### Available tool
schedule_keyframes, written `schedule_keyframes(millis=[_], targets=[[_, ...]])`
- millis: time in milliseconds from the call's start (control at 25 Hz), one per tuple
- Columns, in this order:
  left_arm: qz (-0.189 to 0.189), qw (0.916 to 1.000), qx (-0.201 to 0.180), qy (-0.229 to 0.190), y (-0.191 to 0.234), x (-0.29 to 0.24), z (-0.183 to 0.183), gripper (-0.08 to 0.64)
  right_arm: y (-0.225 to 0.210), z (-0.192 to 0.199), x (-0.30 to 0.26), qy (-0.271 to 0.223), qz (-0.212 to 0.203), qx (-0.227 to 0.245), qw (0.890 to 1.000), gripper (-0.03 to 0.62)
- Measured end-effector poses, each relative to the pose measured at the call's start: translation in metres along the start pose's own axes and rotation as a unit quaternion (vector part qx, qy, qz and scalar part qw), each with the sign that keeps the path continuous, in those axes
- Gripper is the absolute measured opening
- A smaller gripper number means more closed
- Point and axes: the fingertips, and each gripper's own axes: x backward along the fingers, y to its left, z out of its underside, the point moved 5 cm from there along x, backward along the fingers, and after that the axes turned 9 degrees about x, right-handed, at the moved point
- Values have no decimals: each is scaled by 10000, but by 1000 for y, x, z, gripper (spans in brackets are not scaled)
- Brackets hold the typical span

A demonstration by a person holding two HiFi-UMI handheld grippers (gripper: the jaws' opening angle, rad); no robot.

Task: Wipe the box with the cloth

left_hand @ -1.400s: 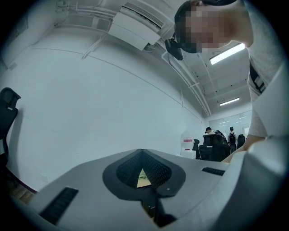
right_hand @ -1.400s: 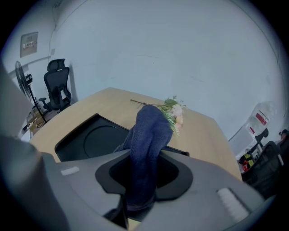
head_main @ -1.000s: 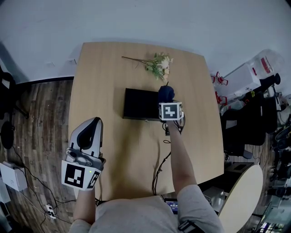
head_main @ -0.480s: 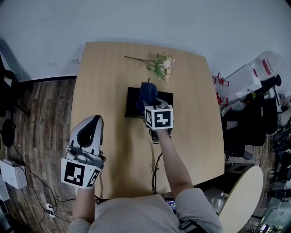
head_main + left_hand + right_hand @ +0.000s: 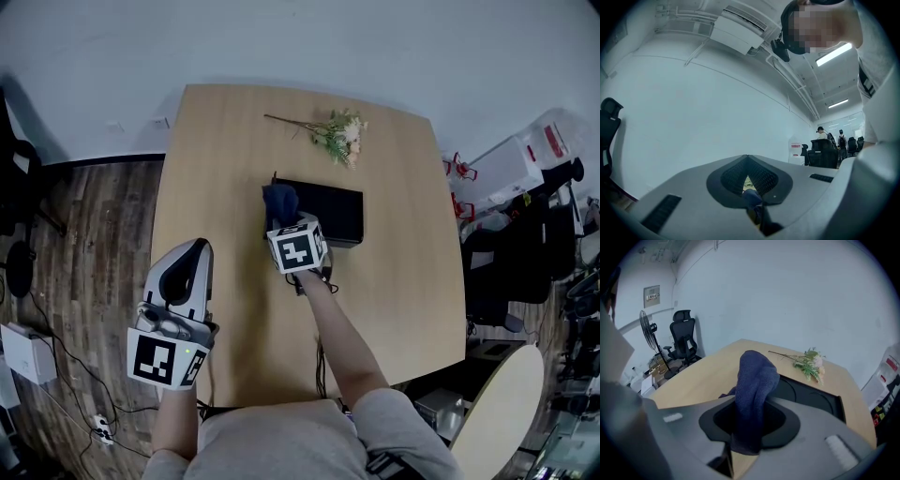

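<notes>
Cloth [image 5: 279,199] swept to left end of crosswise box [image 5: 336,212], clenched in right gripper [image 5: 749,423]; left gripper [image 5: 189,251] clamped empty

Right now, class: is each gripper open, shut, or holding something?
Left gripper: shut, holding nothing.
Right gripper: shut on the dark blue cloth.
</notes>
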Motion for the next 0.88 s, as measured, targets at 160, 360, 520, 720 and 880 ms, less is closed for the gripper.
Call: schedule_keyframes(millis=[160, 360, 520, 720, 880], targets=[[-13, 10000, -3, -22, -1, 2, -2, 8, -8, 6, 2, 16, 62, -63, 10000, 115], [34, 10000, -10, -20, -8, 1, -1, 8, -31, 20, 8, 35, 249, -184, 9995, 116], [79, 10000, -17, -9, -13, 0, -1, 8, -50, 33, 16, 72, 438, -341, 9984, 117], [160, 9999, -14, 1, -22, -3, 1, 8, -73, 50, 30, 230, 697, -556, 9958, 117], [231, 9997, -13, 21, -28, -5, 2, 8, -88, 62, 35, 238, 757, -665, 9946, 117]])
